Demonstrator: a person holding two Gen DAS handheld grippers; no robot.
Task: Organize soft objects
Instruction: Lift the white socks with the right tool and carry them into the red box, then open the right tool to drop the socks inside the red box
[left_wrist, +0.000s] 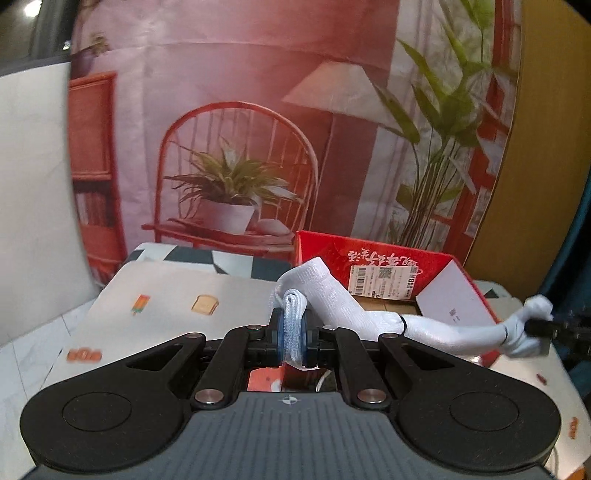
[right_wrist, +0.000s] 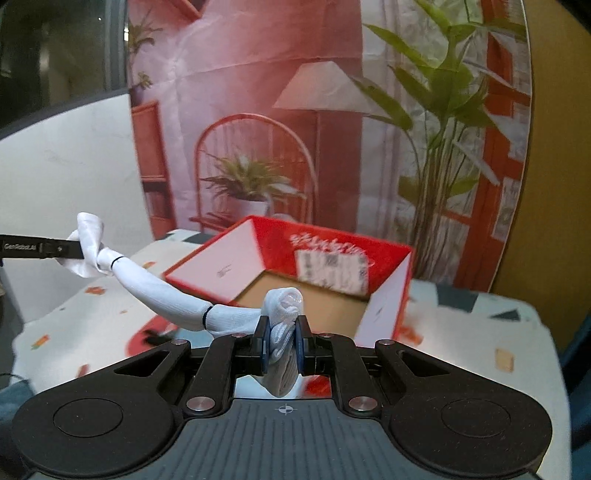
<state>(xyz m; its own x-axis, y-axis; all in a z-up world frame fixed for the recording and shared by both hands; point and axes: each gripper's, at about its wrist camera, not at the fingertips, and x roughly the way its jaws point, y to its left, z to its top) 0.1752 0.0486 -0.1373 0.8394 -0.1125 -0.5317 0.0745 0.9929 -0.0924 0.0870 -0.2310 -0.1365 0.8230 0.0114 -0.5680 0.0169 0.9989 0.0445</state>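
- Left gripper (left_wrist: 294, 332): clamped tight on one end of white sock (left_wrist: 343, 299), folded fabric bunched between blue pads (left_wrist: 279, 334); cuff end pokes up above the fingers.
- Same left gripper seen from right wrist view (right_wrist: 79, 250): black fingers reaching in from the left edge, pinching a twisted knot of sock.
- Right gripper (right_wrist: 282, 338): pressed together on the other end of the sock (right_wrist: 173, 299), rolled toe bulging above the pads (right_wrist: 300, 347), more fabric hanging below.
- Same right gripper seen from left wrist view (left_wrist: 539, 326): black fingers at the far right edge, fabric wrapped around the tip.
- Sock strung between the two grippers, off the table, sagging slightly mid-span. Thin black bands around it at two spots (right_wrist: 205, 316).
- Below and beyond the sock: open red box (left_wrist: 458, 273), white inner walls, brown cardboard floor (right_wrist: 317, 302), shipping label (left_wrist: 384, 280) on the inner far wall. Sock span crosses in front of the box's near side; touching the rim or not, cannot tell.
- Box sits on table under a pale cloth (left_wrist: 159, 291) printed with small food pictures; toast print (left_wrist: 205, 304) and popsicle print (left_wrist: 139, 303) to the left.
- Further back: checkered dark-and-white patch (left_wrist: 236, 260) at the table's far edge.
- Behind everything: printed backdrop (left_wrist: 240, 110) showing red chair, potted plant, floor lamp, tall green leaves. White panel (left_wrist: 33, 184) left of it.
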